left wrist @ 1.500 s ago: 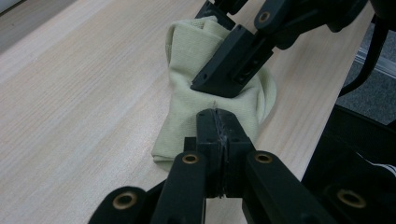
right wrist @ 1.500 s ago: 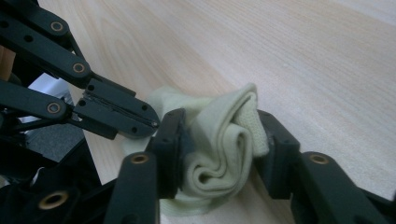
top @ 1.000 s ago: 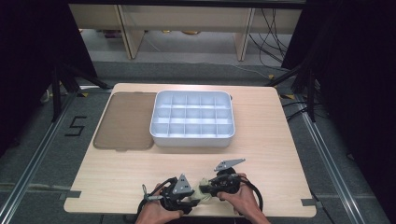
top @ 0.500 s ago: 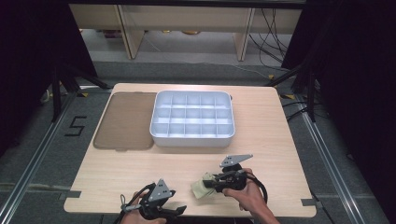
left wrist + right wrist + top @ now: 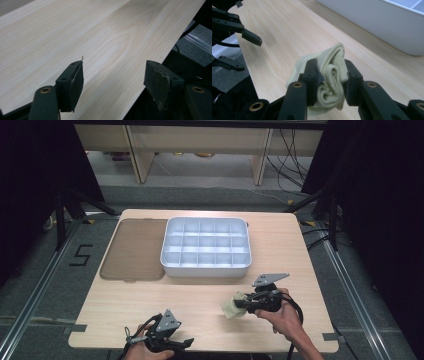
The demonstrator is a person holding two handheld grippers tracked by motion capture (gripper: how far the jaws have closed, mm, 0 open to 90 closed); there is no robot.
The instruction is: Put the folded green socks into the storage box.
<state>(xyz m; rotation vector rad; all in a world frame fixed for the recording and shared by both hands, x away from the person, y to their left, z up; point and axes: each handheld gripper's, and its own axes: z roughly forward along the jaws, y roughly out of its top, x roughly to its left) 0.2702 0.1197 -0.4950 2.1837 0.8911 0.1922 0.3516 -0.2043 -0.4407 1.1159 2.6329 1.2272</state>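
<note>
A rolled-up, pale yellow knitted cloth bundle (image 5: 233, 306) is gripped by the right tool (image 5: 243, 303), which is held in the person's right hand (image 5: 283, 315). In the right gripper view the bundle (image 5: 329, 82) is seen pinched between the two black jaws, whose pads press on its folded layers from both sides, so the jaws stand only partly closed around it. The bundle is carried clear of the pale wooden counter (image 5: 200, 310), in front of the white plastic compartment tray (image 5: 206, 248) and towards the tray's right-hand front corner, near it but apart from it. The tray's white outer wall (image 5: 387, 27) is seen just beyond the bundle in the right gripper view.

The left tool (image 5: 182, 343) is held at the counter's near edge, well in front of the tray and towards its left-hand side. In the left gripper view its jaws are seen spread wide apart, with nothing between them but bare wood grain (image 5: 100, 45); these jaws have just been opening. The left tool (image 5: 249, 40) is also seen from the right gripper view, off to the far side of the bundle and well apart from it.

A flat, brownish translucent rectangular lid (image 5: 134, 250) is laid on the counter just beside the tray's left wall. The tray's compartments are arranged in a grid.
</note>
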